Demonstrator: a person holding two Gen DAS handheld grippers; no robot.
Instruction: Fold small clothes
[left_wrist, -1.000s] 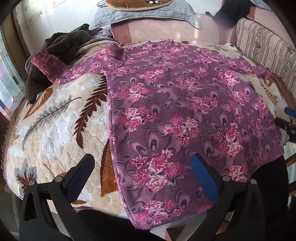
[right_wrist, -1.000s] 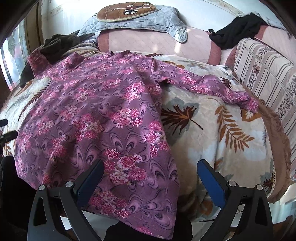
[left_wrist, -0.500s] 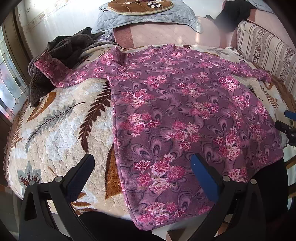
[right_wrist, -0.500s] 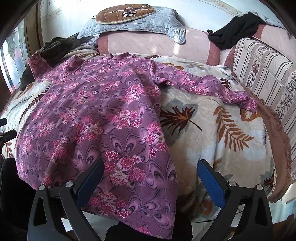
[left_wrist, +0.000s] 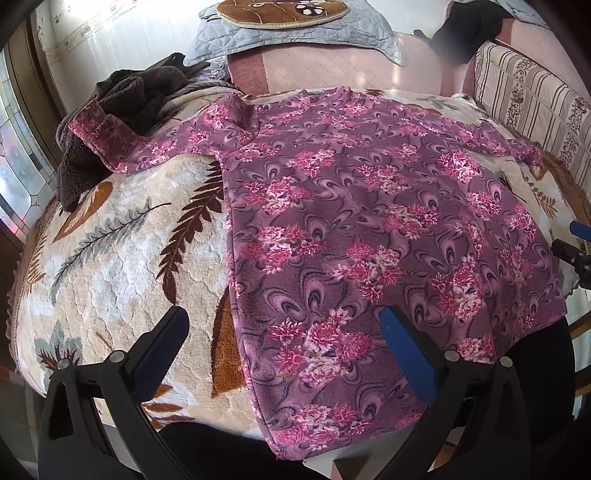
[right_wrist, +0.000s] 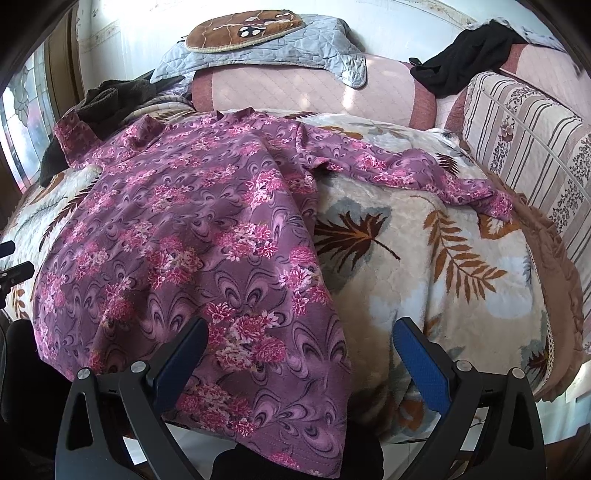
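Observation:
A purple long-sleeved top with pink flowers lies spread flat on a cream leaf-print blanket, its hem hanging over the near edge. It also shows in the right wrist view. Its left sleeve reaches a dark garment; its right sleeve lies across the blanket. My left gripper is open and empty above the hem's left corner. My right gripper is open and empty above the hem's right corner. Each gripper's tip shows at the other view's edge.
A dark fleece garment is piled at the back left. A pink quilted bolster with a grey pad lies behind. A black cloth and a striped cushion are at the right. A window is at left.
Both views have shifted slightly: the top and blanket sit lower and nearer in frame. The top has not been touched and both grippers stay open.

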